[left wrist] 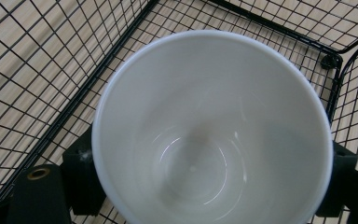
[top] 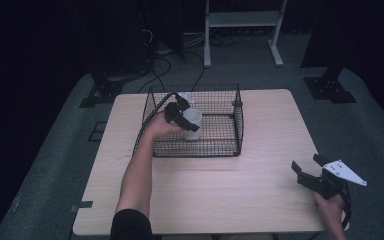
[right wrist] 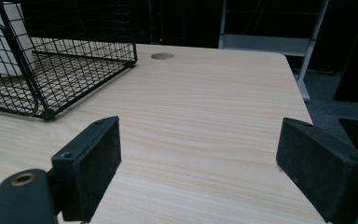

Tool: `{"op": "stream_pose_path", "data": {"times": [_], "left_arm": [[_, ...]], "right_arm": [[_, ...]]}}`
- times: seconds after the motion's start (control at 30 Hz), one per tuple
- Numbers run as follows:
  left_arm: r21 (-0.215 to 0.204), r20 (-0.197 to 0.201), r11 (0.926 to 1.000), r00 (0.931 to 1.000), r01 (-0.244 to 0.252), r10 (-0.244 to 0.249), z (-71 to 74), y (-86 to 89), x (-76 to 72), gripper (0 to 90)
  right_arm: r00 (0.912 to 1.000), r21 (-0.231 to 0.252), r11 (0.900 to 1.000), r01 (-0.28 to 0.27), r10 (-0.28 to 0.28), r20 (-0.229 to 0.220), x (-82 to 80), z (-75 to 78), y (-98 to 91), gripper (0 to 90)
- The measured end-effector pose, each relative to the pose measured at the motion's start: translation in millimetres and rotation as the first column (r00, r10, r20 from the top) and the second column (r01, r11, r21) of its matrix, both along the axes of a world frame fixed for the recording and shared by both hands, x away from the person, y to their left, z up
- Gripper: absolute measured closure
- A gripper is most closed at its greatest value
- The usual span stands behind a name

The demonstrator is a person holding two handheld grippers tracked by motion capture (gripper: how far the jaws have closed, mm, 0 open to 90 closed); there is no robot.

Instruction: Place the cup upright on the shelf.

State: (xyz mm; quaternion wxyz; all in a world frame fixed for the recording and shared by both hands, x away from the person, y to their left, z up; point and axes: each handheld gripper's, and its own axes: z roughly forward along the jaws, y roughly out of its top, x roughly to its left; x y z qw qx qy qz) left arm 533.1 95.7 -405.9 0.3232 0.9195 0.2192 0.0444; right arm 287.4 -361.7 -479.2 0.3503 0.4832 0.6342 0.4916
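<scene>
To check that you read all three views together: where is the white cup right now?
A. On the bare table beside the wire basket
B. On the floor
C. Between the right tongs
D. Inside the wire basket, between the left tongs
D: the white cup sits inside the wire basket, the left tongs closed on its sides; the right tongs are open over bare table.

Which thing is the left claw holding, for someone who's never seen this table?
On the wooden table stands a black wire basket. Inside it, near its left wall, the left claw clamps a white cup, upright, empty, the only pale solid thing among black mesh.

A pale wooden table (top: 260, 190) stands before a white shelf frame (top: 242, 20).
</scene>
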Motion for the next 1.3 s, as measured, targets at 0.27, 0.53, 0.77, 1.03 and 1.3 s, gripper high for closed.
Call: {"op": "stream_pose_path", "data": {"times": [0.27, 0.53, 0.77, 1.03, 1.3], "left_arm": [[0.002, 0.006, 1.0000, 1.0000, -0.002, 0.002, 0.7, 1.4, 0.0, 18.1], [0.006, 0.011, 1.0000, 0.9999, 0.004, -0.004, 1.9, 0.5, -1.1, 17.9], [-0.007, 0.022, 0.9999, 0.9997, -0.010, 0.010, 5.9, 0.6, -2.8, 11.1], [-0.024, 0.051, 0.9994, 0.9984, -0.025, 0.026, 14.9, 3.2, -6.5, 7.8], [-0.041, 0.075, 0.9981, 0.9960, -0.045, 0.048, 24.5, 6.3, -9.9, 5.8]], "right_arm": [[1.0000, 0.001, 1.0000, -0.001, 0.001, 0.001, -0.1, 0.0, 0.0, 13.1], [1.0000, 0.002, 1.0000, 0.000, 0.000, -0.002, -0.4, 0.0, 0.1, 13.1], [1.0000, -0.001, 1.0000, -0.001, 0.001, -0.001, -0.1, 0.0, 0.2, 13.1], [1.0000, -0.005, 1.0000, -0.004, 0.004, 0.000, 0.0, 0.0, 0.5, 13.1], [1.0000, -0.004, 1.0000, -0.008, 0.008, 0.000, -0.1, 0.0, 0.9, 13.0]]}}
